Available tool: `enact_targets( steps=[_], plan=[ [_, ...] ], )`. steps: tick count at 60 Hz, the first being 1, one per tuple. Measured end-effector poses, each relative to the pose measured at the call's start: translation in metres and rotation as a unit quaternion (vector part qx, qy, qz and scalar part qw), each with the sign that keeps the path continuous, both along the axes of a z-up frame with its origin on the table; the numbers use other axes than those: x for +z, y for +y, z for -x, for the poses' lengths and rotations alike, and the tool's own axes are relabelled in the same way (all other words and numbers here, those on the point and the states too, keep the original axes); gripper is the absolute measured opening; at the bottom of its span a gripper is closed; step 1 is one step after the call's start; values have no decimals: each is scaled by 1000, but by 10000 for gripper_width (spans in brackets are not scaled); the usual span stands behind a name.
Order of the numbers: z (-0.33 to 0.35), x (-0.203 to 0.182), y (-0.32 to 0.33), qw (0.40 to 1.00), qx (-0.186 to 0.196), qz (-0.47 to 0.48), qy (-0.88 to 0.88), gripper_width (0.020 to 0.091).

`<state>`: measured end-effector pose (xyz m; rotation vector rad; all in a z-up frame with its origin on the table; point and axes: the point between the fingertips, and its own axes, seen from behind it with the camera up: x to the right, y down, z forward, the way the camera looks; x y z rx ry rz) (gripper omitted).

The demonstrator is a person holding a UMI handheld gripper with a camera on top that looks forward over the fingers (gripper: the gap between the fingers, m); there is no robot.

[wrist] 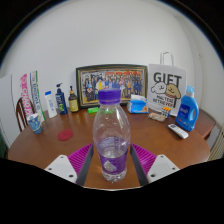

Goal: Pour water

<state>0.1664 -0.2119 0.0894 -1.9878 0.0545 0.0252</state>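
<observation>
A clear water bottle (pixel 111 135) with a purple cap and purple label stands upright between my fingers, its base showing over the round wooden table (pixel 60 150). My gripper (pixel 111 152) is shut on the bottle, and both magenta pads (pixel 82 155) press on its sides at the label. I cannot tell whether the base touches the table. A small glass (pixel 35 122) stands on the table far to the left.
Along the back stand a framed picture (pixel 110 85), a white GIFT bag (pixel 166 88), a blue detergent bottle (pixel 187 105) and several small bottles (pixel 61 100). A red coaster (pixel 65 133) lies left, a remote (pixel 178 130) right, a white-blue tub (pixel 138 103) behind.
</observation>
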Motion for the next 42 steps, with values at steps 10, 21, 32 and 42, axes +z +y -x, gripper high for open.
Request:
enact_targets(
  steps=[10,21,32,42],
  plan=[
    [1,-2,20,999,12,-33,0,487],
    [-1,-2,23,999,19,-33,0,343],
    [0,17,34,998,20,-29,-48,343],
    [11,67,74,988,19,-43,-150,342]
  ],
)
